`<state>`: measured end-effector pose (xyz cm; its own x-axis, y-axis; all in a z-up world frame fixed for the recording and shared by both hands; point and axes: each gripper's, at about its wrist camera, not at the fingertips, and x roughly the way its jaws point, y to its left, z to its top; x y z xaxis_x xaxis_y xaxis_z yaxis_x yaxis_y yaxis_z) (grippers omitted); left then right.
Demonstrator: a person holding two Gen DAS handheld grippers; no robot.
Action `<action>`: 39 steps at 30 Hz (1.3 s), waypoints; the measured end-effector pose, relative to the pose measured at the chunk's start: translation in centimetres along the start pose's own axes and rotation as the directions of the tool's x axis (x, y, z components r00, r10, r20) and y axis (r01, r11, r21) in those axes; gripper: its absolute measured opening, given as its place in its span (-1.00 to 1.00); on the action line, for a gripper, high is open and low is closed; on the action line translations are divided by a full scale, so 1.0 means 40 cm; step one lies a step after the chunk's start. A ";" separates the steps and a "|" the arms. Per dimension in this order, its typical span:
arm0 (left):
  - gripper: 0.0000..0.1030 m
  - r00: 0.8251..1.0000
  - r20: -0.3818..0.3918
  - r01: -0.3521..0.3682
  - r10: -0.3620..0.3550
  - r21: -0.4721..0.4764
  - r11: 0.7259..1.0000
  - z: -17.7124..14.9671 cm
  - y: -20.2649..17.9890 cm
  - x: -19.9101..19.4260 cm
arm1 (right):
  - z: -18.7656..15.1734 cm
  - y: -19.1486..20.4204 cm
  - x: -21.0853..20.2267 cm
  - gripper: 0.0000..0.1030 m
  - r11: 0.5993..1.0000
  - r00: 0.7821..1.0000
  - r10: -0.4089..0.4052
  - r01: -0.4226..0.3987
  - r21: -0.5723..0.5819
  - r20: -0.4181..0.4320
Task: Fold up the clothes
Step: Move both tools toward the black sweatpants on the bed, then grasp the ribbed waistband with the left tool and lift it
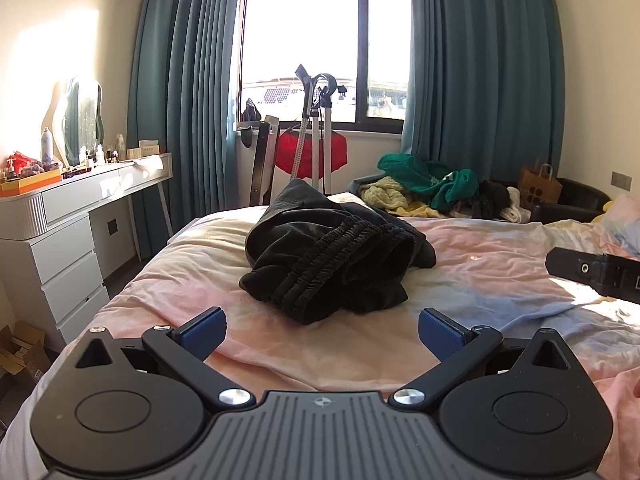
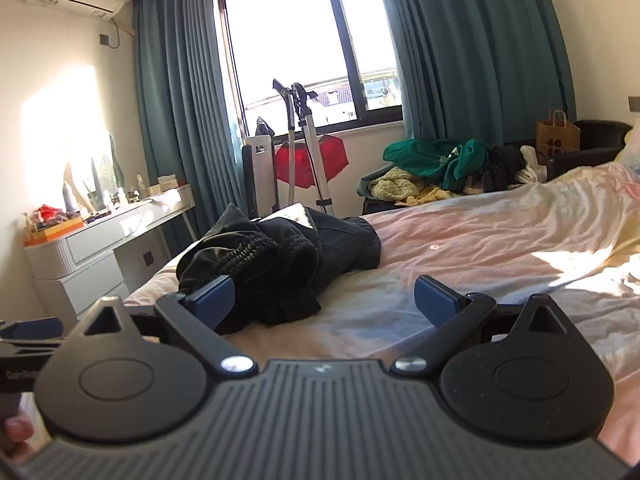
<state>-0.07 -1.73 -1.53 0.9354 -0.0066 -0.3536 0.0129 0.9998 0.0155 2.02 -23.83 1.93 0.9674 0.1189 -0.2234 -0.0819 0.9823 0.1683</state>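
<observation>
**Black garment heaped on the bed, both grippers empty**

The left gripper (image 1: 322, 330) hangs low with its jaws spread apart, just short of the crumpled black garment (image 1: 332, 262) near the bed's (image 1: 500, 280) far left edge. Its folds hide its shape. The right gripper (image 2: 325, 302) is likewise spread, beside the heap.

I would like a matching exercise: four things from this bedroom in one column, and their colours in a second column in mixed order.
Things:
1. trousers
2. curtains
3. dresser
4. paper bag

Colours:
A. white
B. brown
C. black
D. teal

Pairs: 1-C, 2-D, 3-A, 4-B
</observation>
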 end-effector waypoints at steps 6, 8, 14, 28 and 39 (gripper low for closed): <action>1.00 0.999 -0.004 -0.033 0.033 0.000 0.999 -0.027 -0.005 0.019 | 0.061 0.000 0.061 0.91 0.999 1.000 -0.005 0.006 0.036 -0.013; 1.00 0.999 -0.032 -0.019 0.018 -0.019 1.000 -0.037 -0.006 0.037 | 0.080 -0.004 0.075 0.91 0.998 0.999 -0.037 0.036 0.051 0.026; 1.00 0.997 -0.061 -0.043 0.046 0.050 0.998 -0.069 -0.031 0.105 | 0.044 -0.049 0.102 0.91 0.992 0.995 -0.055 0.045 0.118 0.084; 0.91 0.982 -0.038 -0.178 0.185 0.139 0.974 -0.011 -0.070 0.483 | 0.004 -0.160 0.144 0.91 0.971 0.998 -0.068 0.067 0.228 0.000; 0.79 0.976 0.019 -0.217 0.216 0.088 0.972 0.094 -0.121 0.737 | -0.046 -0.204 0.212 0.91 0.937 0.998 -0.019 0.037 0.347 -0.054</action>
<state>28.76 -6.82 -8.53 0.9226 0.2093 -0.3242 -0.1593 0.9718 0.1740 10.46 -30.58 -3.12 0.9545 0.1074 -0.2783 0.0423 0.8747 0.4828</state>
